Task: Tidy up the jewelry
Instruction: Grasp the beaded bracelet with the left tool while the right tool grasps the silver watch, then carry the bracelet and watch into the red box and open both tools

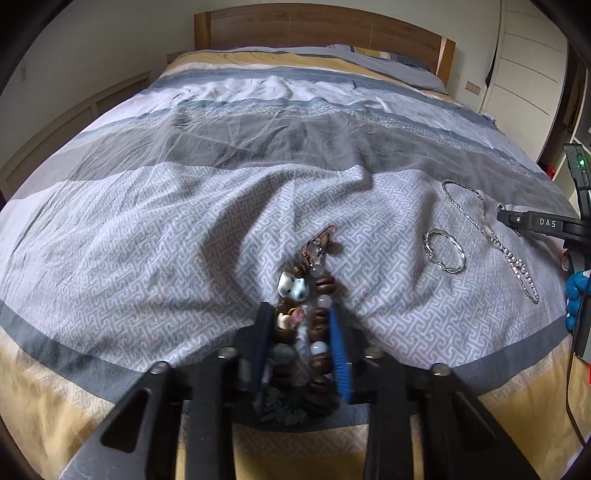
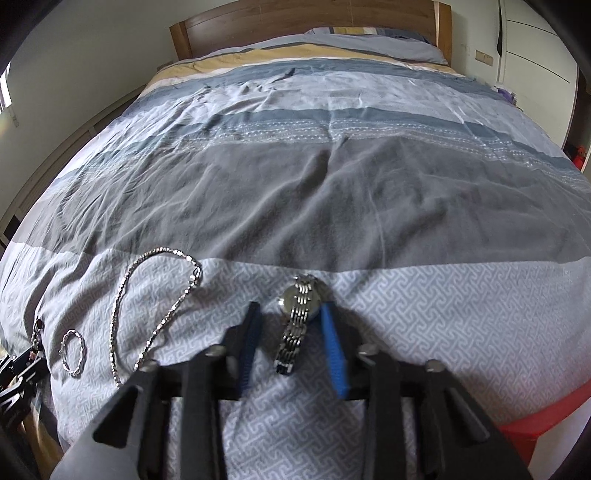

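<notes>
A bracelet of brown, white and speckled beads [image 1: 295, 290] lies on the patterned bed cover [image 1: 147, 229], and my left gripper [image 1: 299, 308] is shut on it, its blue pads pressed against the beads on both sides. In the right wrist view a silver watch [image 2: 301, 295] with a metal link band lies lengthwise between the fingers of my right gripper [image 2: 291, 307]. The right pad touches the watch case. The left pad stands apart from the band, so this gripper is open.
A silver chain [image 1: 491, 236] [image 2: 125, 295] and a twisted silver bangle [image 1: 443, 251] [image 2: 72, 352] lie on the cover between the two grippers. A wooden headboard [image 1: 317, 26] and pillows are at the far end. A red object [image 2: 535, 424] shows at the lower right.
</notes>
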`<act>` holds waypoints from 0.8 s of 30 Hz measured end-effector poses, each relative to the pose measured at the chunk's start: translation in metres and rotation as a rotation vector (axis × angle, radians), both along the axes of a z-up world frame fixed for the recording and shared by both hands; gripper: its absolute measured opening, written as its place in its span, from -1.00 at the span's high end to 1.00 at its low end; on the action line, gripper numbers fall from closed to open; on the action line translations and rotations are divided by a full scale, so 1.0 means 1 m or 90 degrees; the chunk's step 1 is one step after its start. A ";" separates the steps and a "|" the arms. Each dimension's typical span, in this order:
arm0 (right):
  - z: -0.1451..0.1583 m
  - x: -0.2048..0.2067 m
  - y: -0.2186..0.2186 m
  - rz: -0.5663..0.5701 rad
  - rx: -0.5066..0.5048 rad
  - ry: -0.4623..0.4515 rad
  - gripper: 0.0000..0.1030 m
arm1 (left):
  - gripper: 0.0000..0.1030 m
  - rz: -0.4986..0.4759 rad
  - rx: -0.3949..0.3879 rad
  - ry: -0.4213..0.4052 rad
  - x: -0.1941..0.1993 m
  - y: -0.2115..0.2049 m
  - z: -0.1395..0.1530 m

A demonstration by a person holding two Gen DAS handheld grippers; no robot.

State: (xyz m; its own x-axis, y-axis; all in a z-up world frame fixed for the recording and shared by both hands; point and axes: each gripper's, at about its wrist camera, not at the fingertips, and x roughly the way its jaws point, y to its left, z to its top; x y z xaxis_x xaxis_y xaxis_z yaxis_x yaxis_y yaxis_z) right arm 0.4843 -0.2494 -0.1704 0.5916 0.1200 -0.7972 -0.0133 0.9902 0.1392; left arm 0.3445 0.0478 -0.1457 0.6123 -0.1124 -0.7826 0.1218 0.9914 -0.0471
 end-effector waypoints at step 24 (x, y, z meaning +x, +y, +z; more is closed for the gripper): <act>0.078 -0.096 0.016 0.037 0.047 -0.072 0.59 | 0.78 -0.012 -0.046 -0.044 -0.063 -0.006 0.075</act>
